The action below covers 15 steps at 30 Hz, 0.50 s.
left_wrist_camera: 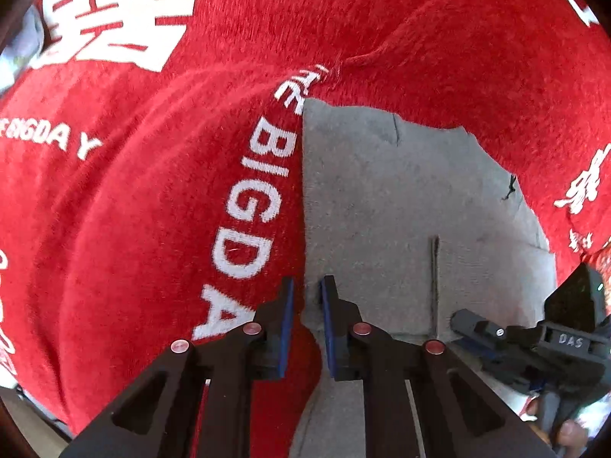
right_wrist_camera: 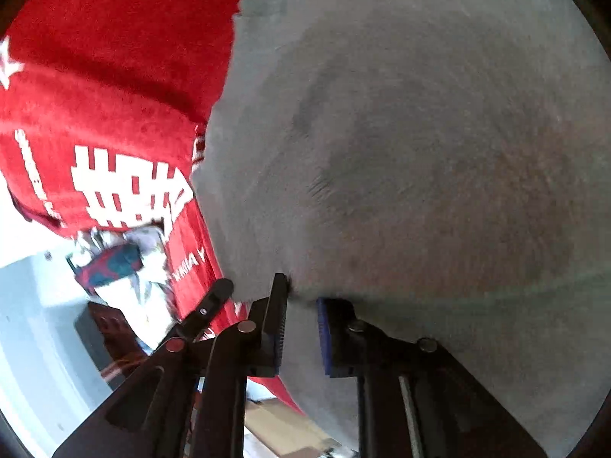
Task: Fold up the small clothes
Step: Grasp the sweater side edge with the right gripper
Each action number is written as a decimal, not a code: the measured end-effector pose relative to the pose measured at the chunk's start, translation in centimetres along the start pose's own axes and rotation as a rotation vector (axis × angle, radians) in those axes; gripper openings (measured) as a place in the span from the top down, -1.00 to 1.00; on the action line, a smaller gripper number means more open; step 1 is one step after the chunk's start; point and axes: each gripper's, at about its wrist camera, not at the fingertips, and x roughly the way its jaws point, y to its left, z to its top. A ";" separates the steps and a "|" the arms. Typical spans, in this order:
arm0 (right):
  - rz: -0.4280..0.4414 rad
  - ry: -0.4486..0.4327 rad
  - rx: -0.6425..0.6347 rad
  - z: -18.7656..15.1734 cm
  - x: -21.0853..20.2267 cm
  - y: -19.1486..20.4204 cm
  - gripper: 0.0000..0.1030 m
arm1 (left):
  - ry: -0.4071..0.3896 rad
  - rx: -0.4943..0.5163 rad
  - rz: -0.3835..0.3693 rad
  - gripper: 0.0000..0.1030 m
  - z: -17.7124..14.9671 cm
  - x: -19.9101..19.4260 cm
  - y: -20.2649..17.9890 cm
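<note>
A grey garment (left_wrist_camera: 382,198) lies flat on a red cloth (left_wrist_camera: 133,198) printed with white letters. In the left wrist view my left gripper (left_wrist_camera: 307,297) points down at the garment's left edge, and its blue pads are nearly together with that edge pinched between them. My right gripper (left_wrist_camera: 464,322) shows at the lower right, low over the garment's near edge. In the right wrist view the grey garment (right_wrist_camera: 401,133) fills most of the frame. There my right gripper (right_wrist_camera: 301,299) has its pads close together on the garment's near edge.
The red cloth (right_wrist_camera: 95,107) covers the table and hangs over its edge on the left. Below it are a pale floor (right_wrist_camera: 34,324), a crumpled colourful item (right_wrist_camera: 114,263), a dark brown object (right_wrist_camera: 110,328) and a cardboard piece (right_wrist_camera: 282,423). A person's fingertip (left_wrist_camera: 569,431) shows at the bottom right.
</note>
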 end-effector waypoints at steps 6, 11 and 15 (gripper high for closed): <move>-0.055 0.027 -0.081 -2.0 -2.0 0.9 0.47 | 0.003 0.040 0.054 0.68 -1.5 -2.2 -0.7; -0.115 0.013 -0.139 -3.4 -4.1 0.9 0.07 | 0.026 0.039 0.077 0.67 -3.3 -3.0 -1.5; -0.135 0.004 -0.151 -4.0 -5.4 0.5 0.06 | 0.019 0.042 0.138 -1.00 -4.4 -3.2 -2.1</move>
